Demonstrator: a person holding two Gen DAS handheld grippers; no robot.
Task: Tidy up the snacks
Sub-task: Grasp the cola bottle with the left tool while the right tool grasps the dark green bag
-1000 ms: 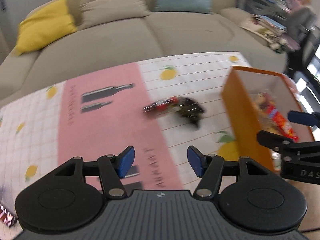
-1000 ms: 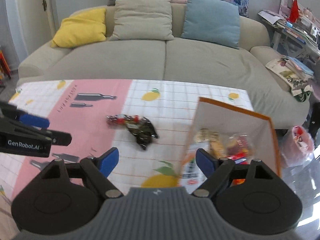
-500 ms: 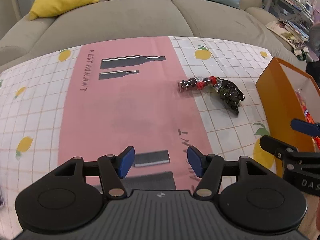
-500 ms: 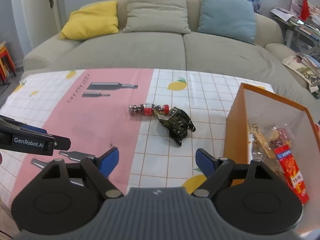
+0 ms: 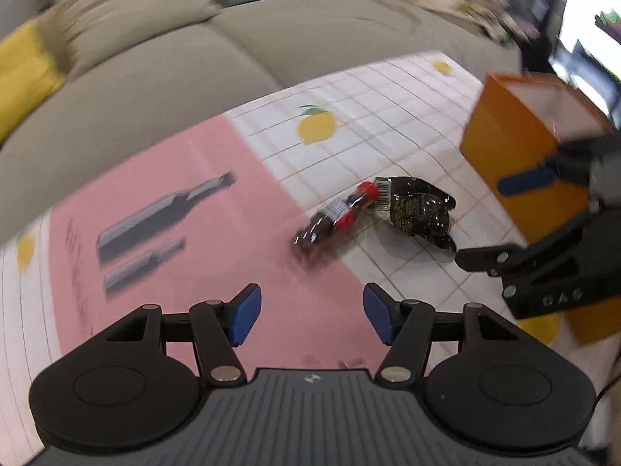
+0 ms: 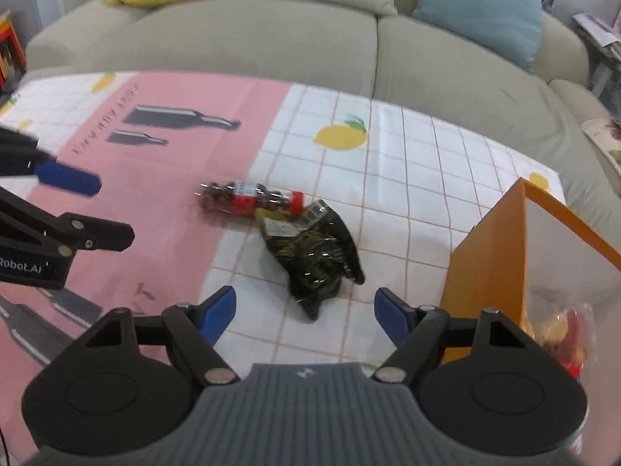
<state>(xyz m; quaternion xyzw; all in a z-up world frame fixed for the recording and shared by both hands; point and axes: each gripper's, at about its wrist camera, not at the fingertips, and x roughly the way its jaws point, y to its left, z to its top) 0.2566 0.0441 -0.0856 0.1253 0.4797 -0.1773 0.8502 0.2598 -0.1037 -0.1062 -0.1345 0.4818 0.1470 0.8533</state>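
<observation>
- Ahead of the right gripper (image 6: 304,312), its fingers wide and empty: a crinkly dark pouch (image 6: 316,258) touching a clear red-capped tube (image 6: 252,199)
- Both lie nearer than half a second ago
- Left gripper (image 5: 312,318) wide, empty; orange box (image 6: 489,272) right of the fingers
</observation>
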